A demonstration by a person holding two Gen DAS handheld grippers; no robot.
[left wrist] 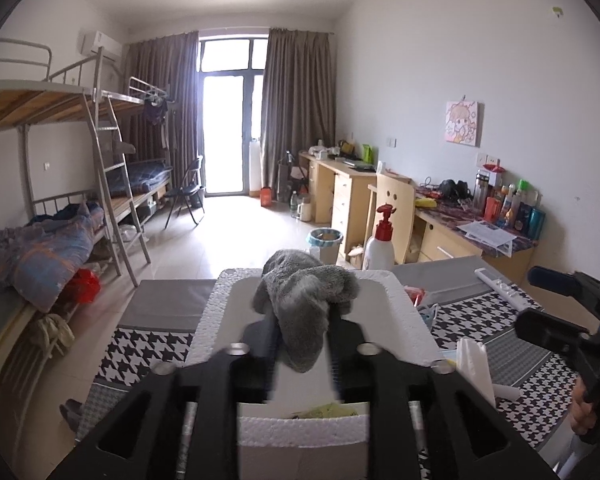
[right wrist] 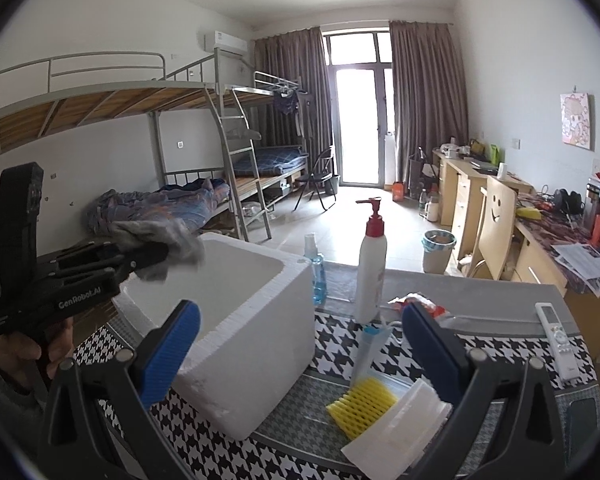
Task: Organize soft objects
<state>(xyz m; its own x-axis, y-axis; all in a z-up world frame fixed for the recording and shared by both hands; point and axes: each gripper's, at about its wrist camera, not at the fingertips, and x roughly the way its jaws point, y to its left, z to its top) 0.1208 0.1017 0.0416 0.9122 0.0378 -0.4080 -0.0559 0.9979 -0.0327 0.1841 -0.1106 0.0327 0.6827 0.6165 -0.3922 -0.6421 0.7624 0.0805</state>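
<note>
The left gripper [left wrist: 302,344] hangs over the open white foam box [right wrist: 236,320], its fingers part-open with the grey fuzzy cloth [left wrist: 304,304] draped between them, a fold hanging toward the box's hollow; whether the pads still pinch it cannot be told. The release would be best made well inside the box's rim so nothing catches on the edge. Just right of the box, the right gripper [right wrist: 300,344] stands wide open and empty above the yellow sponge [right wrist: 360,406] on the counter [right wrist: 480,344]; only "GenRobot.AI", on the left gripper's body left of the box, is legible.
</note>
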